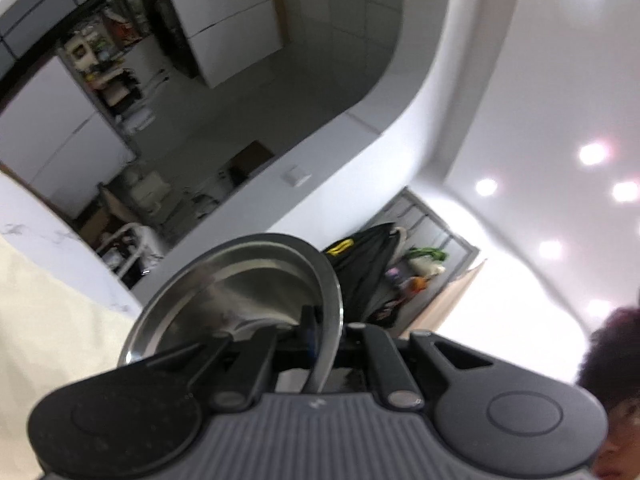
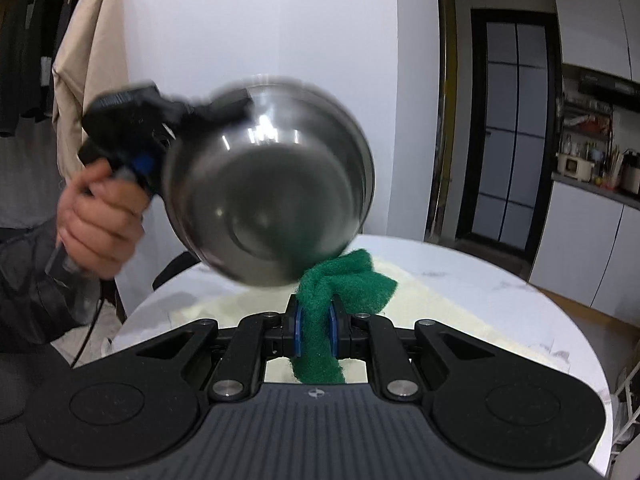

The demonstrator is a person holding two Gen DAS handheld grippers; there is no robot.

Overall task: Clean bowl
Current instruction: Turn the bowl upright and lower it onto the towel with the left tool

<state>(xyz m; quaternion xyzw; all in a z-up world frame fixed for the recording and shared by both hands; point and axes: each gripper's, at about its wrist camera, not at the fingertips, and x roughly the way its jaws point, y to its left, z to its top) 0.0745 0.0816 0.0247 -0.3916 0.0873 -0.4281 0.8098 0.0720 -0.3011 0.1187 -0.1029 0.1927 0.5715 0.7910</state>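
A shiny steel bowl [image 2: 268,184] hangs in the air, tipped on its side with its underside toward the right wrist camera. My left gripper [image 1: 324,340] is shut on the bowl's [image 1: 248,280] rim, one finger inside and one outside. In the right wrist view that gripper [image 2: 160,152] shows at the bowl's left edge, held by a hand [image 2: 96,220]. My right gripper [image 2: 314,324] is shut on a green scouring pad [image 2: 340,284]. The pad's upper end lies against the bowl's lower right outer side.
A round white marble-look table [image 2: 500,292] with a pale cream mat [image 2: 440,304] lies below the bowl. A white wall stands behind, coats hang at the left, a dark glass door and kitchen counter are at the right. A person's head [image 1: 616,380] shows at the lower right.
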